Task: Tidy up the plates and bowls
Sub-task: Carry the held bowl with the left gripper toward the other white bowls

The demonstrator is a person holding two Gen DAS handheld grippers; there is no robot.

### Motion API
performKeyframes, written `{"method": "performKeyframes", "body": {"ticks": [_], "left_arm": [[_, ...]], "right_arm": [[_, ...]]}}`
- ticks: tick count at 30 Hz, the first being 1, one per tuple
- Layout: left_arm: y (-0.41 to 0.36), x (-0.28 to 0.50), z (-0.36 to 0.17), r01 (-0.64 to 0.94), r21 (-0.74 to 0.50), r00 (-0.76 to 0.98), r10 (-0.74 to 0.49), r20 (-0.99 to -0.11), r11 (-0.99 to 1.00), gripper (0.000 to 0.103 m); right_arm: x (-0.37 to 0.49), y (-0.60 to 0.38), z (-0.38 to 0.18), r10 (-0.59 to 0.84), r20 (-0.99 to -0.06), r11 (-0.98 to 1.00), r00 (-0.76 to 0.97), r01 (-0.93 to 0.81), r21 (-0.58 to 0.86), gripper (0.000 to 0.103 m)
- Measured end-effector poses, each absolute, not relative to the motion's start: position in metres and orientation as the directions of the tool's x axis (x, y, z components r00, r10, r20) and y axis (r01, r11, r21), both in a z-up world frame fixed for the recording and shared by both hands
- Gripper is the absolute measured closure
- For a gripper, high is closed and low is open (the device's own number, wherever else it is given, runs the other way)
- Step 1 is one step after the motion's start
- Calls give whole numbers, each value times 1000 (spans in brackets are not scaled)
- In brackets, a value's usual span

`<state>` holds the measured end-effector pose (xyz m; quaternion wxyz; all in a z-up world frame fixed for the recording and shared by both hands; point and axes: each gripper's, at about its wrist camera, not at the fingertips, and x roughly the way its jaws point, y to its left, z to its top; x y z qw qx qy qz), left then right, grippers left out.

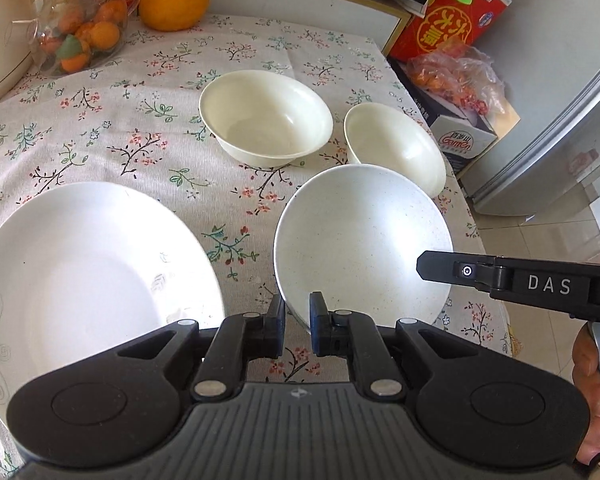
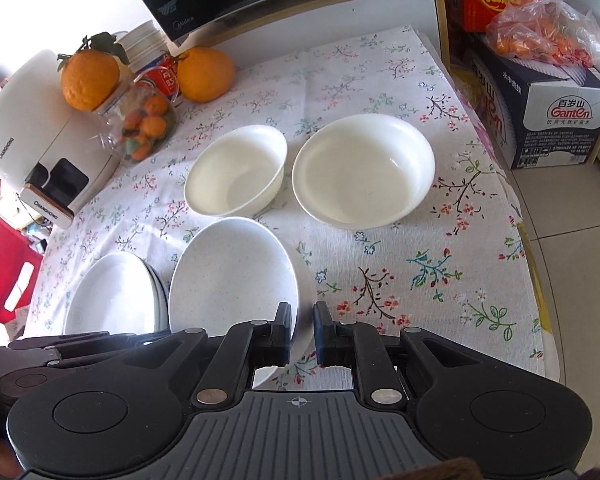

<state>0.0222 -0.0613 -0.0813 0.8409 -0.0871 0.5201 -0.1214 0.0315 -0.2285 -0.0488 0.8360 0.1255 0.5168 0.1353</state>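
Observation:
A speckled white plate [image 1: 364, 240] lies on the floral tablecloth, and my left gripper [image 1: 298, 312] straddles its near rim with a narrow gap; the plate also shows in the right wrist view [image 2: 232, 276]. My right gripper [image 2: 303, 320] has its fingers close together at that plate's right rim, and I cannot tell if it touches. A larger white plate [image 1: 88, 264] sits to the left; in the right view it is a stack [image 2: 116, 296]. Two cream bowls stand behind: one [image 1: 266, 114] [image 2: 236, 170] and another [image 1: 396, 146] [image 2: 364, 170].
A glass jar of small oranges [image 1: 80, 28] with large oranges [image 1: 174, 0] stands at the back left beside a white appliance [image 2: 40, 136]. Cardboard boxes [image 2: 548, 104] and a bag of fruit [image 2: 548, 28] sit beyond the table's right edge [image 1: 480, 240].

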Motion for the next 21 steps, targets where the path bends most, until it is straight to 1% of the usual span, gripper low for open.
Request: {"method": "performKeyframes", "body": {"ticks": [21], "left_arm": [[-61, 25, -87, 117, -277, 409, -300, -862, 954, 92]], "right_arm": [[35, -226, -56, 328, -858, 944, 395, -91, 319, 89]]}}
